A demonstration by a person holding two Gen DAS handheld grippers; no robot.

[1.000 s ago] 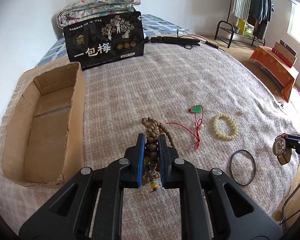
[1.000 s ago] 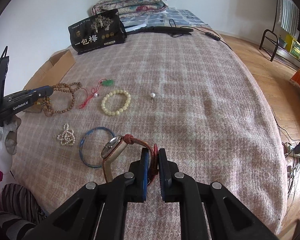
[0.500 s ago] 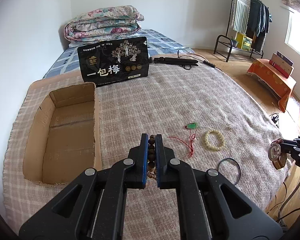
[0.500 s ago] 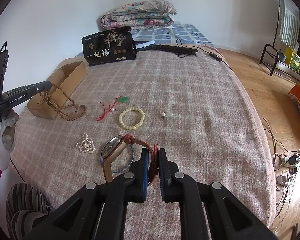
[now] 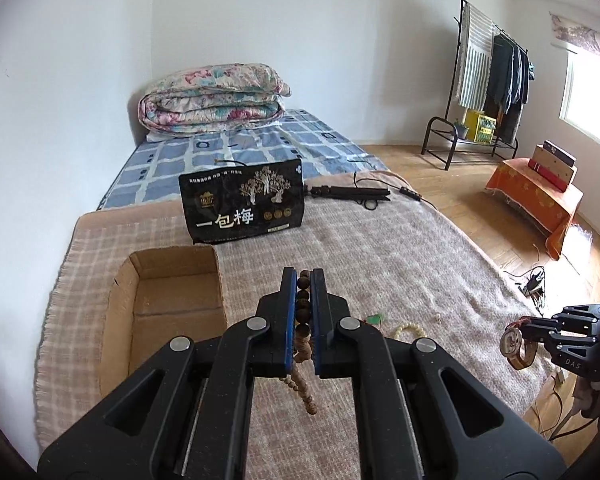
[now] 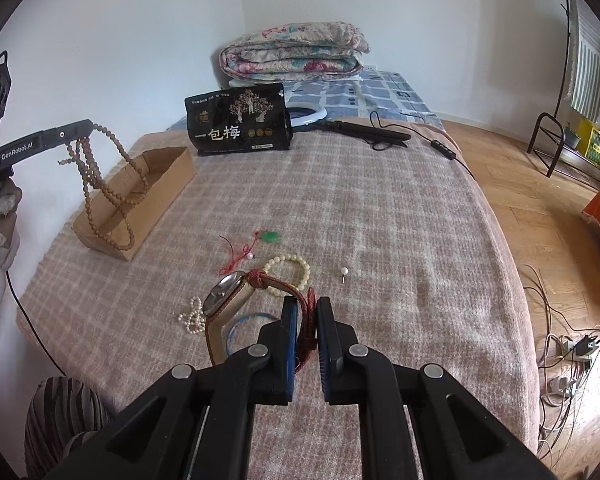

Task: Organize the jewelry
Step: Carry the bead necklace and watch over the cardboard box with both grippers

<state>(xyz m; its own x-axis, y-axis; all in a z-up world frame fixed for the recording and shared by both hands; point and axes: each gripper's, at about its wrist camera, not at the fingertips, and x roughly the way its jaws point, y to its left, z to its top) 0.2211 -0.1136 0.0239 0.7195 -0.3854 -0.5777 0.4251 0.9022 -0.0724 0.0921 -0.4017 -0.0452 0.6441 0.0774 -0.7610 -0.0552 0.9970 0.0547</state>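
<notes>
left gripper [image 5: 303, 280] pinching wooden bead string [image 6: 100, 184] | right gripper [image 6: 307, 312] pinching watch [image 6: 228, 300] strap

Two grippers, left [image 6: 88, 126] and right [image 6: 307, 312], each grip one piece: one wooden bead strand [image 6: 108, 184] and one watch [image 6: 226, 300]. On the blanket [image 6: 340, 200] lie one cream bracelet [image 6: 288, 270], one pearl string [image 6: 192, 316], one blue bangle [image 6: 240, 320], one green pendant [image 6: 269, 236], one pearl stud [image 6: 344, 272]. One cardboard box [image 6: 140, 196], one black bag [image 6: 240, 120], one folded quilt [image 6: 296, 52].
</notes>
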